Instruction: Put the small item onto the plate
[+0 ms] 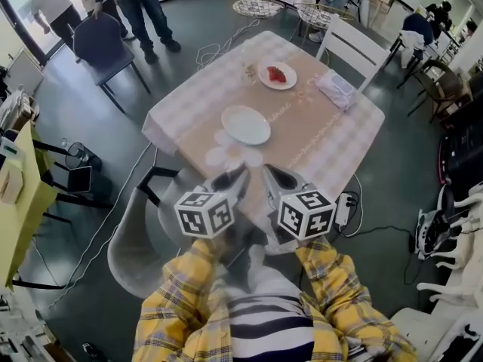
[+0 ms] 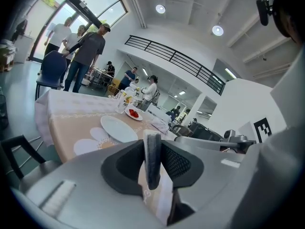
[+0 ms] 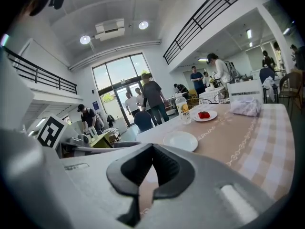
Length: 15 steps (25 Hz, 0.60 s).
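The red item [image 1: 278,74] sits on far small plate [image 1: 290,84], beyond empty plate [image 1: 245,124] at table [image 1: 339,142] centre. L gripper [image 1: 235,179] jaws slightly apart, empty; R gripper [image 1: 276,179] tips meet, nothing btwn.

tabletop [image 1: 332,138]: checked woven cloth, matt, stitched pale trim | plate [image 1: 245,124]: white, smooth, glossy glaze | left claw [image 1: 241,173], right claw [image 1: 266,173]: grey matt moulded plastic, black dimpled inner faces | sleeves [image 1: 177,300]: soft yellow plaid cloth | chair [image 1: 355,47]: white painted slats | floor [image 1: 75,104]: dark, smooth, faint sheen
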Each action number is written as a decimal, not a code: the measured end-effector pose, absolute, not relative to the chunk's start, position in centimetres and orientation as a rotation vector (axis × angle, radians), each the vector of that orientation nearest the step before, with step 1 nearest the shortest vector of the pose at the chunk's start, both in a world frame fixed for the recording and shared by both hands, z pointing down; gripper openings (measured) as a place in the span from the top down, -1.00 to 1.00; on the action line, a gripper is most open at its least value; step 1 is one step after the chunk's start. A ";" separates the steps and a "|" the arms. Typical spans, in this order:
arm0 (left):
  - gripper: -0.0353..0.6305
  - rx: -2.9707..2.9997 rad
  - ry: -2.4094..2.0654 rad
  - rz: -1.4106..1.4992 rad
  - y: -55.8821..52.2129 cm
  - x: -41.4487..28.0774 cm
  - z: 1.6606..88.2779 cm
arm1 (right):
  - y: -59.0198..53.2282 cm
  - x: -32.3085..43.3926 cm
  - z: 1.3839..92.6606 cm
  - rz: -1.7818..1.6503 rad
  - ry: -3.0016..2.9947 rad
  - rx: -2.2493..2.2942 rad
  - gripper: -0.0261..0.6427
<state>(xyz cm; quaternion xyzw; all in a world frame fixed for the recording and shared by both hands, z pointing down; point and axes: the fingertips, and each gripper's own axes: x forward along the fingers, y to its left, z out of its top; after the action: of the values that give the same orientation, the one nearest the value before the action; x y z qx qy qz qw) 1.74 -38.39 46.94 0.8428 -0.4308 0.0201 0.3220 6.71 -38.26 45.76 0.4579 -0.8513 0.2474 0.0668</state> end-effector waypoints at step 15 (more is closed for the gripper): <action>0.57 2.102 -1.218 0.055 -48.4 2.3 51.0 | -48.1 6.9 49.6 0.762 -2.512 1.328 0.93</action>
<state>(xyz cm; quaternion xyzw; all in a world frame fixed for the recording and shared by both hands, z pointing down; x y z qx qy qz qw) 2.25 -48.41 51.00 0.8109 -0.4697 0.0214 0.3483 6.87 -48.06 49.55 0.4491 -0.8497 0.2578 0.0995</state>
